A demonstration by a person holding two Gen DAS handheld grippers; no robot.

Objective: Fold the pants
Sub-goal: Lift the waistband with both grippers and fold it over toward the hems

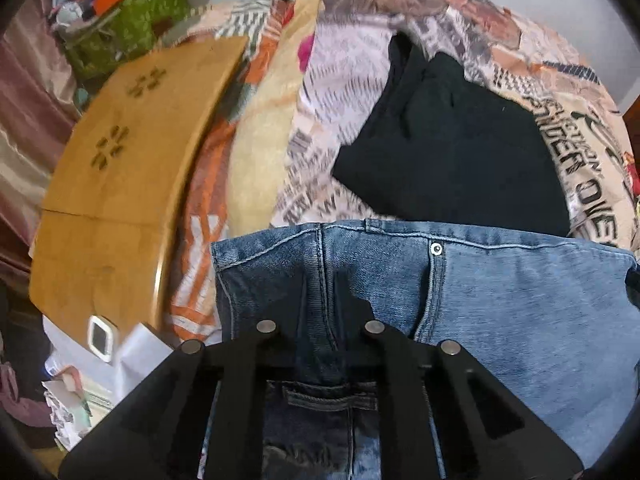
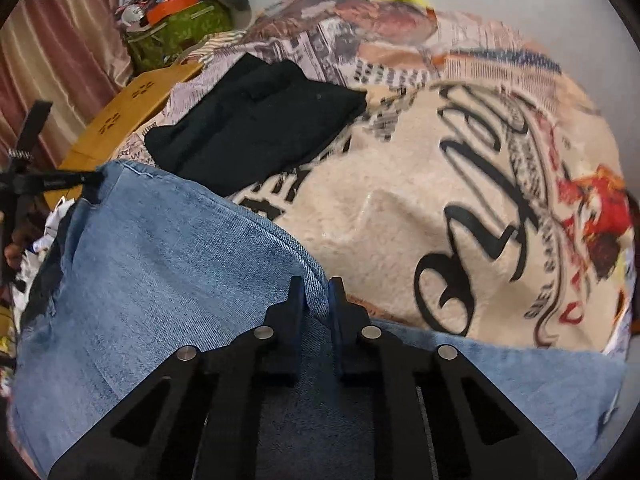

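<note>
Both the left gripper [image 1: 322,280] and right gripper [image 2: 316,286] have their fingers pinched narrow on the jeans [image 1: 500,292] lying on the bed's blanket [image 2: 400,220], apparently ready for lifting both edges together and folding over.

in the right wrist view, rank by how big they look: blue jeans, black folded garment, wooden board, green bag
1. blue jeans, though they lie nearest the camera
2. black folded garment
3. and 4. wooden board and green bag: look alike, both partly hidden and far back, so unranked
</note>
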